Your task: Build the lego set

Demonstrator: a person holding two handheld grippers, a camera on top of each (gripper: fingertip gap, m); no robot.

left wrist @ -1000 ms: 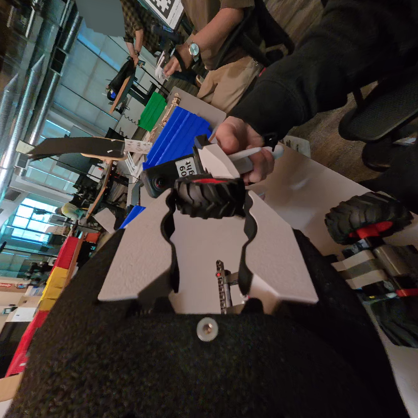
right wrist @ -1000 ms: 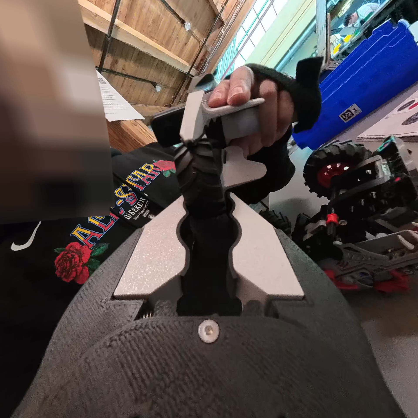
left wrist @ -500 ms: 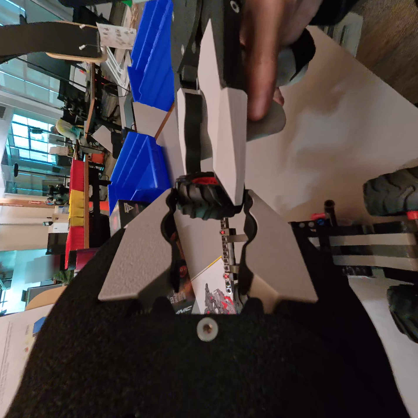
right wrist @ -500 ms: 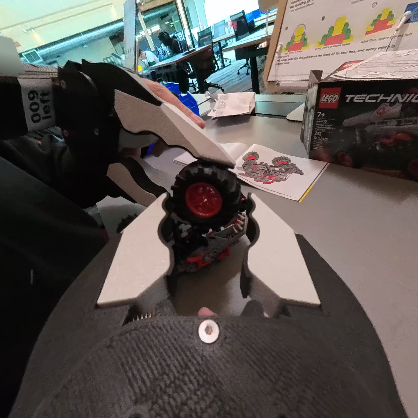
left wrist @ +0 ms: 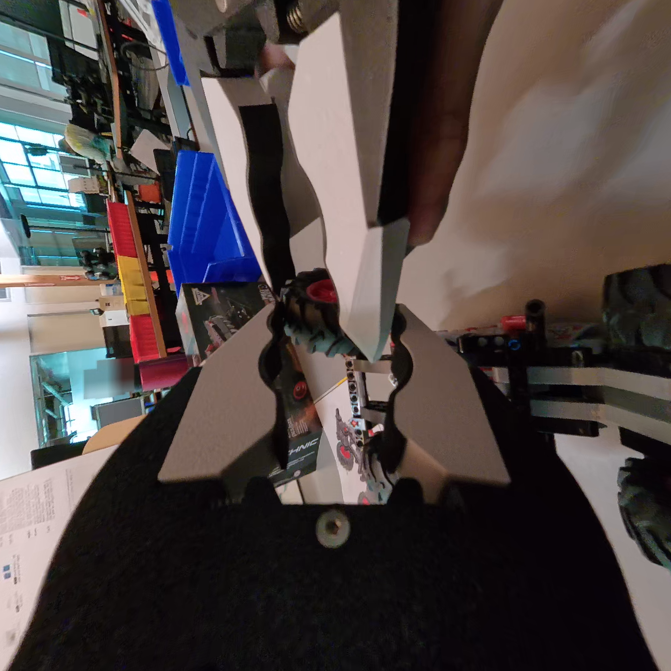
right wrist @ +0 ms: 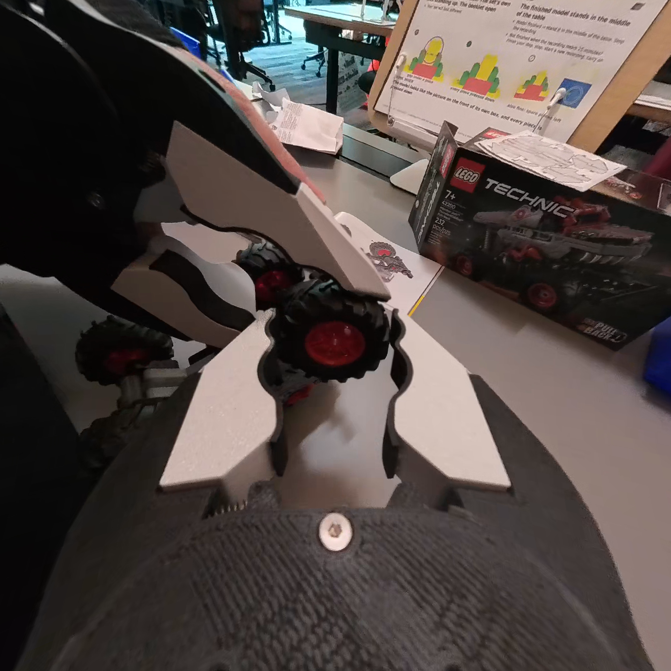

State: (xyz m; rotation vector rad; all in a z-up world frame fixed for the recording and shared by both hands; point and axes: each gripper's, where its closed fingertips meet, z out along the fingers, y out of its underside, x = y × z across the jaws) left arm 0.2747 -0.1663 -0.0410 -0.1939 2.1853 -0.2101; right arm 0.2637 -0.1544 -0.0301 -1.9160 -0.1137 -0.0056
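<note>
a: which step is this?

b: fitting a wheel, i judge. the black knobbly rubber tyre on a red plastic hub (right wrist: 332, 343) sits at the tips of the right tongs (right wrist: 330, 323), at 12 o'clock in the right wrist view. their two grey fingers stand narrow, one touching each side of the tread.

a: and the left tongs (left wrist: 332, 319)?

b: narrow too, closing on the same tyre from another side; one grey finger (right wrist: 287, 232) lies across its top.

a: where is the rest of the model?

b: the grey and black beam chassis (left wrist: 566, 385) with its other tyres lies on the pale grey desk (right wrist: 526, 417) at 3 o'clock in the left wrist view. the dark printed set box (right wrist: 544, 232) stands at 2 o'clock in the right one.

a: next move?

b: probably lining the hub's hole up with a bare axle and pressing straight on. i cannot see which axle.
</note>
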